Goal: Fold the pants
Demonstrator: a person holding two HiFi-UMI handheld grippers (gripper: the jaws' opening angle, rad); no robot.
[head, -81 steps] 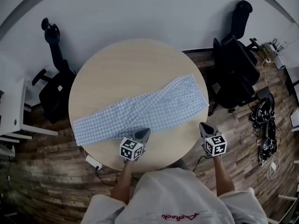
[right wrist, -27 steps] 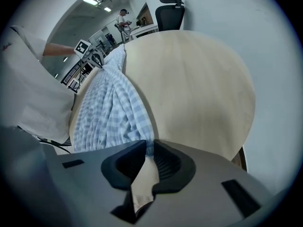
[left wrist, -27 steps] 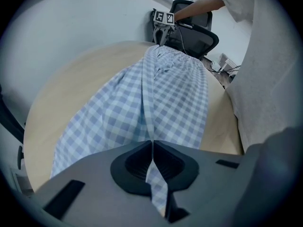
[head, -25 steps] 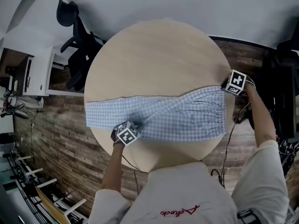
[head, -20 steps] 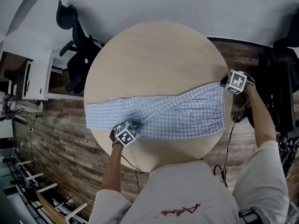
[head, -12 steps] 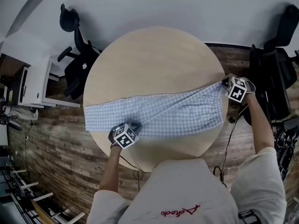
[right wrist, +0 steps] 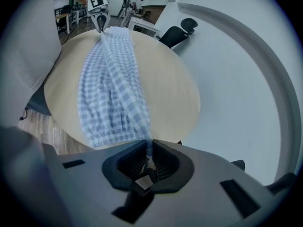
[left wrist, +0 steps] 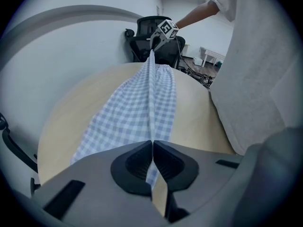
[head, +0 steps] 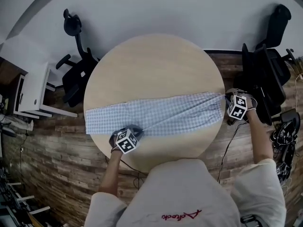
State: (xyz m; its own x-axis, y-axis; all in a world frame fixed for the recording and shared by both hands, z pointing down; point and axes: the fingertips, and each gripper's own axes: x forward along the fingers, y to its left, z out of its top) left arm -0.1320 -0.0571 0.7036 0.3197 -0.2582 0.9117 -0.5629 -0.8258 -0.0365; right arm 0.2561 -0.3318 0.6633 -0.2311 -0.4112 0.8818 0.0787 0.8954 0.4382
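Observation:
Blue-and-white checked pants (head: 156, 115) lie stretched left to right across the round wooden table (head: 151, 65), legs at the left, waistband at the right. My left gripper (head: 135, 130) is shut on the near edge of the pants (left wrist: 142, 108) around the crotch, the cloth pinched between its jaws (left wrist: 152, 155). My right gripper (head: 226, 97) is shut on the waistband at the table's right edge, lifting it so the fabric (right wrist: 113, 84) pulls taut. Across the table, each gripper view shows the other gripper (left wrist: 161, 32) (right wrist: 98, 8).
Black office chairs (head: 75, 77) (head: 262, 65) stand at the left and right of the table. A white cabinet (head: 26, 91) is at far left. Cables (head: 284, 141) lie on the wooden floor at right. My white shirt (head: 180, 193) fills the near edge.
The right gripper has pulled the waistband toward the near right and lifted it, stretching the pants straight and narrow. The left gripper rose slightly while holding the near edge.

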